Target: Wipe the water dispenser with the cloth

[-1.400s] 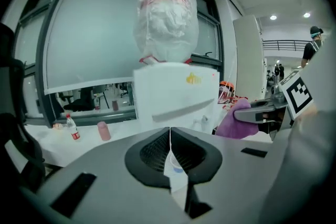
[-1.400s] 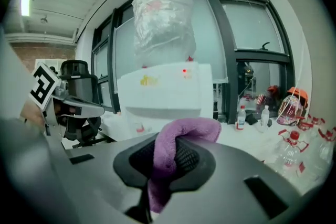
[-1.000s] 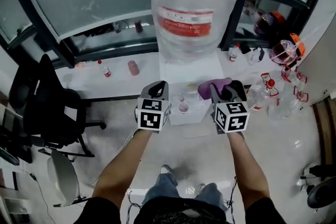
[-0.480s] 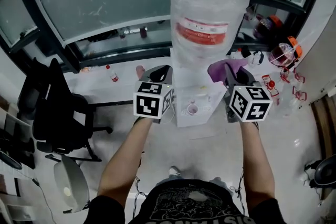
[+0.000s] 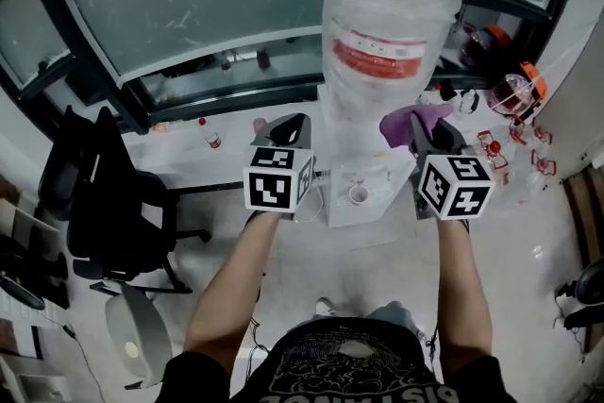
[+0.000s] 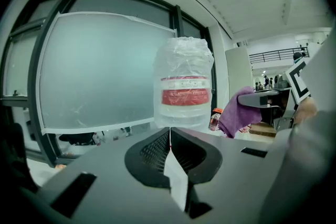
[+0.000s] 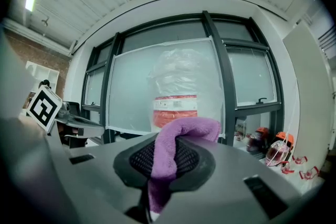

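Here the water dispenser (image 5: 364,171) stands far centre under its wrapped bottle (image 5: 389,24); a hard shove could rock it. The right gripper (image 5: 426,138) clamps the purple cloth (image 5: 406,121) just right of it; the left gripper (image 5: 289,129) is closed, empty.

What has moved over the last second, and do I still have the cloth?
The left gripper and right gripper both rose from in front of the water dispenser body toward its bottle. The right gripper carried the purple cloth up beside the bottle's lower part. Unchanged: right gripper shut on the cloth, left gripper shut and empty, dispenser in place.
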